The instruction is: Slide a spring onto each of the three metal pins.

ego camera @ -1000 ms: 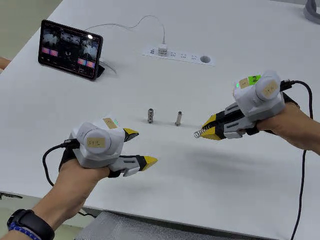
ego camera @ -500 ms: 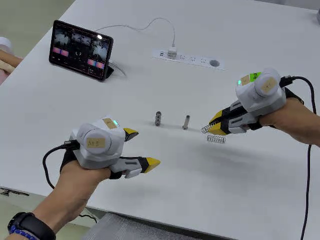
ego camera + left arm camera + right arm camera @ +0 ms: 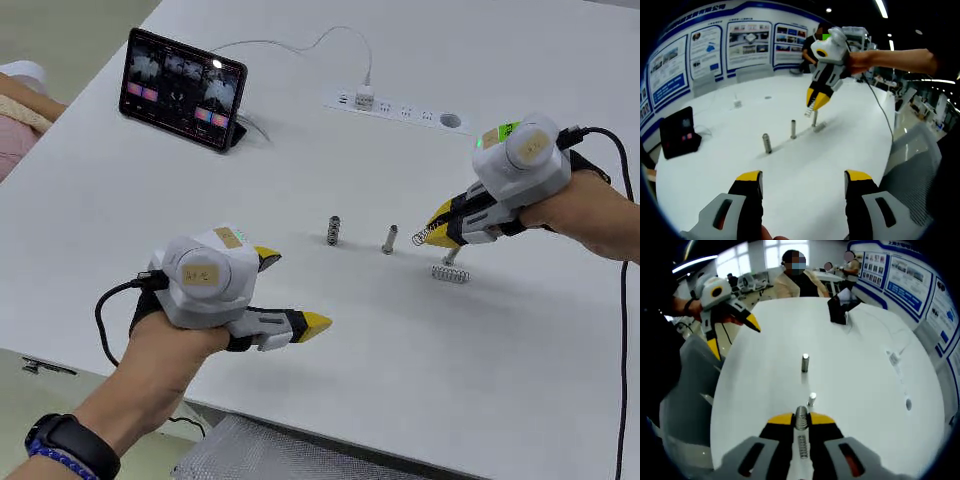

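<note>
Progress is showing on my right side. Over the last second my right gripper (image 3: 438, 230) has been bringing its spring (image 3: 425, 236) up and in toward the row of pins. It is now hovering just above the table (image 3: 300, 150), with the spring's free end pointing at the middle pin (image 3: 390, 239) and sitting near its top. The jaws are clamping the spring's rear coils, so the front half is sticking out free.

As the gripper has been moving in, two things under it are coming into sight: the end pin (image 3: 452, 255), peeking out below the jaws, and a loose spring (image 3: 450, 273) lying flat just beside it.

The left pin (image 3: 333, 230) is already wearing a spring, so I am judging one pin done and two bare. The spring I am holding looks meant for the middle or end pin, I cannot tell which, and the loose spring is waiting for the other. The approach is nearly over; what is coming is lining the coil's mouth up over a pin top.

My left gripper (image 3: 292, 290) is staying put near the table's front edge, well apart from the pins, its jaws spread wide and holding nothing.
</note>
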`<state>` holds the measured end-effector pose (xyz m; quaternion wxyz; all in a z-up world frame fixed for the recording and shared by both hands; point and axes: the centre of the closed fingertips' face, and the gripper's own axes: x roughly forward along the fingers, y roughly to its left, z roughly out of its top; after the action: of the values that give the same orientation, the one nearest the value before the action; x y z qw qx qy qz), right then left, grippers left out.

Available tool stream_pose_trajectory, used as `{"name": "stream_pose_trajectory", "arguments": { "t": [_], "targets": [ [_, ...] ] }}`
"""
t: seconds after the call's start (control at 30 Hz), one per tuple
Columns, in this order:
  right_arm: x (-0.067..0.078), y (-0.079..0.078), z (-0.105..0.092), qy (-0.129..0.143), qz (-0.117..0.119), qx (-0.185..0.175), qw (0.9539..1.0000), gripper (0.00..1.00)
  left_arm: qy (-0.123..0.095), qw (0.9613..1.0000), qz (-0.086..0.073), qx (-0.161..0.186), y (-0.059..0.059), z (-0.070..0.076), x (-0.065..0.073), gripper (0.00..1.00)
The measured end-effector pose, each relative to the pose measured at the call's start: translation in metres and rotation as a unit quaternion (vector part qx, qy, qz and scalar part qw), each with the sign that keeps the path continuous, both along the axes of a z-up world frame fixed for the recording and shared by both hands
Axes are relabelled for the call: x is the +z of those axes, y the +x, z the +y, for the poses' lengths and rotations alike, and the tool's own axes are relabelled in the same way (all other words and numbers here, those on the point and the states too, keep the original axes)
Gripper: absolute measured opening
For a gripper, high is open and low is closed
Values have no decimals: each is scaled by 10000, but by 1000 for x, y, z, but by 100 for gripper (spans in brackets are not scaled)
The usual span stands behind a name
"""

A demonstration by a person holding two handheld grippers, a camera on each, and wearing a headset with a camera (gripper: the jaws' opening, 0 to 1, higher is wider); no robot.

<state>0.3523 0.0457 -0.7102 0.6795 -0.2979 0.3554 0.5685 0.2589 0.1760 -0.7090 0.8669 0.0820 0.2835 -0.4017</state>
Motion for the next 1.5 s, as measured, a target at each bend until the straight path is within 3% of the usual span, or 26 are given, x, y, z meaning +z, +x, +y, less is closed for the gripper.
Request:
{"name": "stream_pose_trajectory", "arguments": {
  "t": [0.53, 0.97, 1.5],
  "targets": [
    [-10, 19, 14, -186, 6, 117, 9998, 12, -4, 9999, 42, 98, -7, 10, 1, 68],
    [-18, 22, 22, -241, 105, 158, 9995, 13, -45, 9998, 111, 133, -11, 19, -1, 64],
    [-25, 24, 34, -444, 145, 292, 9985, 13, -22, 9999, 106, 20, -13, 17, 1, 63]
  ]
}}
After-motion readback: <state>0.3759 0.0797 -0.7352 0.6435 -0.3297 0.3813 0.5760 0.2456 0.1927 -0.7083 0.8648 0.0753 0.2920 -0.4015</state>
